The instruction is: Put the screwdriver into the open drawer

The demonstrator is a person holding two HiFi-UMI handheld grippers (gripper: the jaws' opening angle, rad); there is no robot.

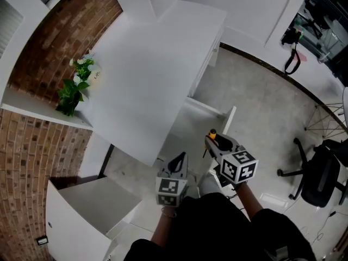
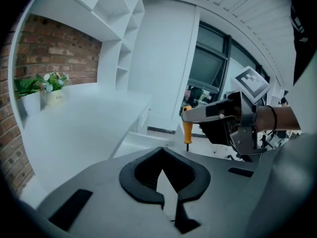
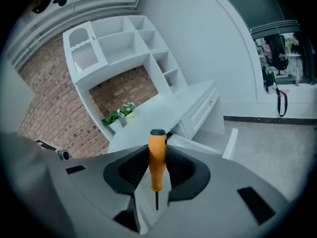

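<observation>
An orange-handled screwdriver [image 3: 157,165] stands upright between the pads of my right gripper [image 3: 157,148], which is shut on its handle with the thin shaft pointing down. In the head view the right gripper [image 1: 213,140] and the screwdriver [image 1: 214,135] hang just in front of the open white drawer [image 1: 202,109] that sticks out of the white desk [image 1: 147,75]. My left gripper [image 1: 179,160] is beside it on the left, its jaws shut with nothing between them. In the left gripper view the screwdriver [image 2: 187,129] hangs to the right above the drawer [image 2: 134,141].
A potted plant [image 1: 74,88] stands at the desk's left end by the brick wall. A low white cabinet [image 1: 87,211] stands open at lower left. A black office chair [image 1: 321,174] is on the floor to the right. White shelves [image 3: 129,38] rise behind the desk.
</observation>
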